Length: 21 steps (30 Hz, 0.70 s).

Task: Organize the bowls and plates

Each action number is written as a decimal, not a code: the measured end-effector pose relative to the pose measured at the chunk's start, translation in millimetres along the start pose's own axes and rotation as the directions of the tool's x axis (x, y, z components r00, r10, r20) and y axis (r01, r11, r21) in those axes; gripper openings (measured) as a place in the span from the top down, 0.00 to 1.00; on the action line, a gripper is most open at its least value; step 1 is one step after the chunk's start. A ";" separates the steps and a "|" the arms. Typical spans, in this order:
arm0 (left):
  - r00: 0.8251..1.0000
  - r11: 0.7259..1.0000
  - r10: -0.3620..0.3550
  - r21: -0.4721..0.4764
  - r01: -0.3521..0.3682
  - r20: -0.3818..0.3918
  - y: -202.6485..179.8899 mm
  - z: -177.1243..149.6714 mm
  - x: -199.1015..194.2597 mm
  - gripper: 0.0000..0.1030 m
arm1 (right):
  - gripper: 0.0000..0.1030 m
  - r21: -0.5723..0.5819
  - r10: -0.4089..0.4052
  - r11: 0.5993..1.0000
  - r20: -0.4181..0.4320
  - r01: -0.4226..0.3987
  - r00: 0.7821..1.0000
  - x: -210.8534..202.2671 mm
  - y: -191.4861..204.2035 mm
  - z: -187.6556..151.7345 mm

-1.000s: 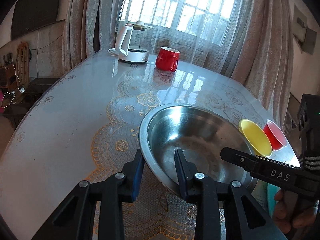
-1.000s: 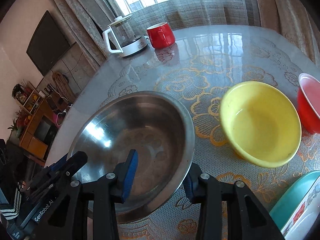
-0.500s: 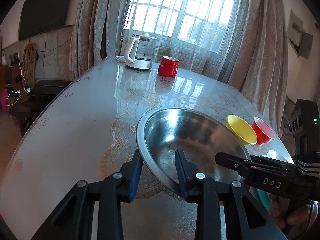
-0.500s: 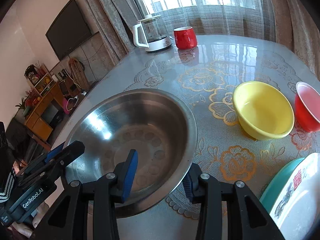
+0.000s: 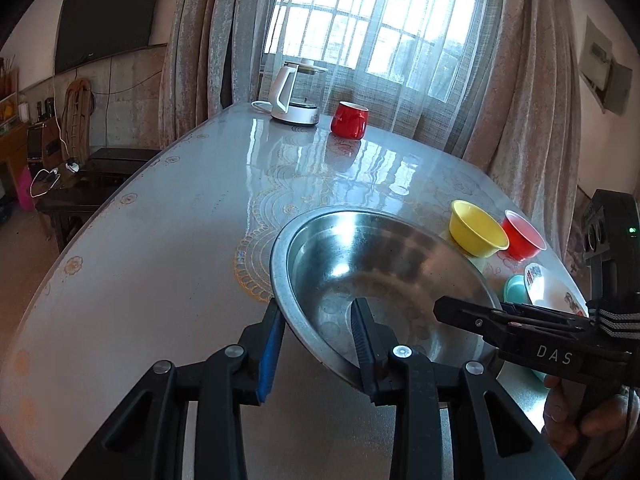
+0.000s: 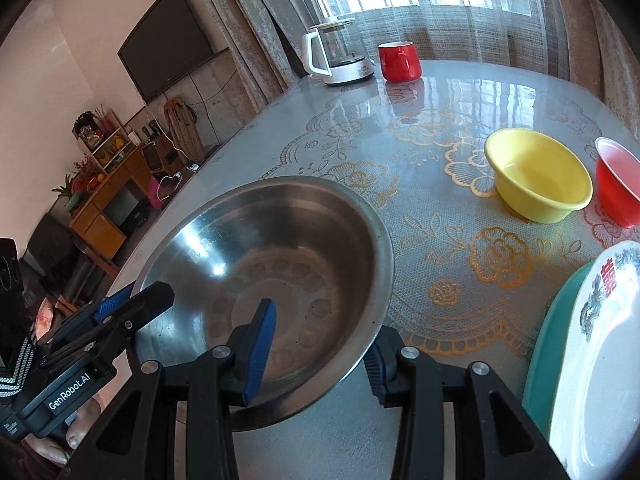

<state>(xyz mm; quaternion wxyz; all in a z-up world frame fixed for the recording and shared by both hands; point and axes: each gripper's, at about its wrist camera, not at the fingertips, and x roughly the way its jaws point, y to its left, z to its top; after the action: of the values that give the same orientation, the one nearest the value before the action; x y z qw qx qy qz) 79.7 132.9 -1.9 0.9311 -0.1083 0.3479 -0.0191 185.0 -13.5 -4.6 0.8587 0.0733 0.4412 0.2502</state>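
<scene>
A large steel bowl (image 5: 384, 280) (image 6: 276, 264) is held in the air above the table by both grippers. My left gripper (image 5: 318, 340) is shut on its near left rim, one finger inside and one outside. My right gripper (image 6: 322, 344) is shut on its near right rim the same way. A yellow bowl (image 6: 538, 174) (image 5: 476, 229) and a red bowl (image 6: 618, 182) (image 5: 522, 235) stand on the table to the right. A white patterned plate (image 6: 600, 360) lies on a teal plate (image 6: 548, 344) at the near right.
A white kettle (image 5: 294, 94) (image 6: 336, 54) and a red mug (image 5: 350, 119) (image 6: 400, 62) stand at the far end of the glossy table (image 5: 160, 240) by the curtained window. Low furniture stands on the floor to the left.
Both grippers have lifted the steel bowl up and back toward me. The table, the yellow bowl and the red bowl now look farther away and lower.
</scene>
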 end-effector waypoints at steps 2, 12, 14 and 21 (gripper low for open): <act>1.000 1.000 0.011 -0.006 -0.011 -0.017 1.8 -6.2 0.8 0.68 | 0.59 -0.006 0.001 1.000 -0.005 -0.001 1.000 0.3 2.3 -4.7; 0.999 1.000 0.013 -0.009 -0.014 -0.053 -0.6 -25.6 -4.6 0.68 | 0.59 -0.006 0.011 1.000 -0.019 -0.011 1.000 -2.0 3.9 -23.8; 0.998 1.000 0.015 -0.009 -0.015 -0.054 0.3 -26.0 -5.8 0.68 | 0.59 -0.013 0.012 1.000 -0.022 -0.012 1.000 -2.4 5.7 -26.1; 0.999 1.000 0.021 -0.005 -0.021 -0.047 -0.5 -29.9 -12.0 0.68 | 0.59 -0.010 0.031 0.999 -0.029 -0.031 0.999 -7.1 6.4 -30.7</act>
<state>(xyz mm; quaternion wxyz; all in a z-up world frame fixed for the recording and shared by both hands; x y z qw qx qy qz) 51.2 128.2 -16.0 0.9225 -0.1069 0.3707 -0.0108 154.9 -14.4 -15.8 0.8485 0.0719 0.4512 0.2669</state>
